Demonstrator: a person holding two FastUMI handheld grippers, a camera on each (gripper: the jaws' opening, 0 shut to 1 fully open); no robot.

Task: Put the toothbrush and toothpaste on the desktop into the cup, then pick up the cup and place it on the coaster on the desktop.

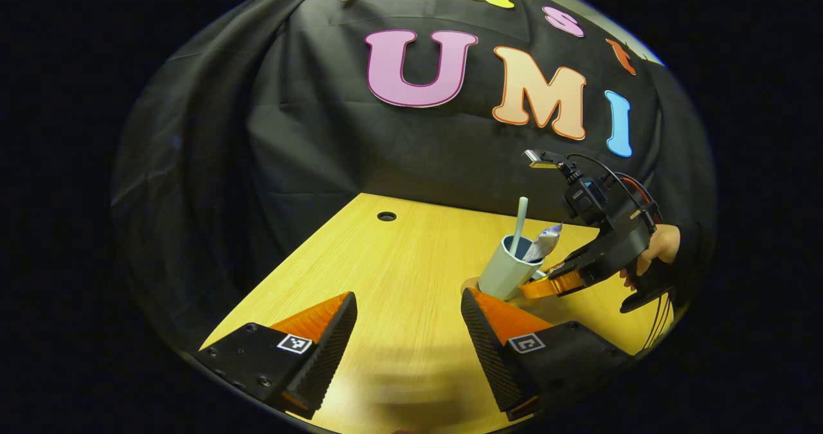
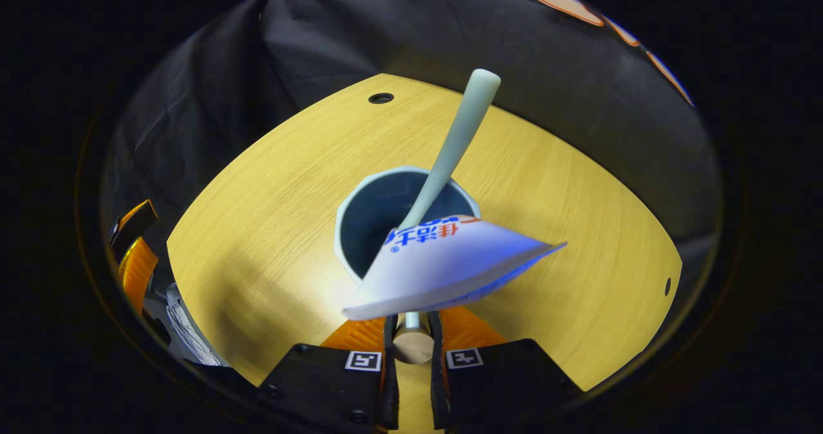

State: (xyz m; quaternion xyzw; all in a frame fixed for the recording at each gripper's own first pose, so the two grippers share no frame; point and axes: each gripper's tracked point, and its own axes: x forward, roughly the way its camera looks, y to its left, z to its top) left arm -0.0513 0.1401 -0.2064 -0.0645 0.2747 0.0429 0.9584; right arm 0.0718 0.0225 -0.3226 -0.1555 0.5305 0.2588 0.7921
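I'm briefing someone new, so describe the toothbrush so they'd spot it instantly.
Start at the yellow wooden desktop. Near its middle stands a pale blue-grey cup. The toothbrush is the slim pale stick slanting up out of it, unlike the flat white toothpaste tube beside it.

Toothbrush (image 2: 455,139) and toothpaste (image 2: 443,263) stand in cup (image 2: 366,197).

This is a small booth made for recording, not a real home. A black cloth (image 1: 308,132) hangs as the wall, right behind the far edge of a yellow wood desk (image 1: 398,273). The desk has a round hole (image 1: 386,216) near its far corner.
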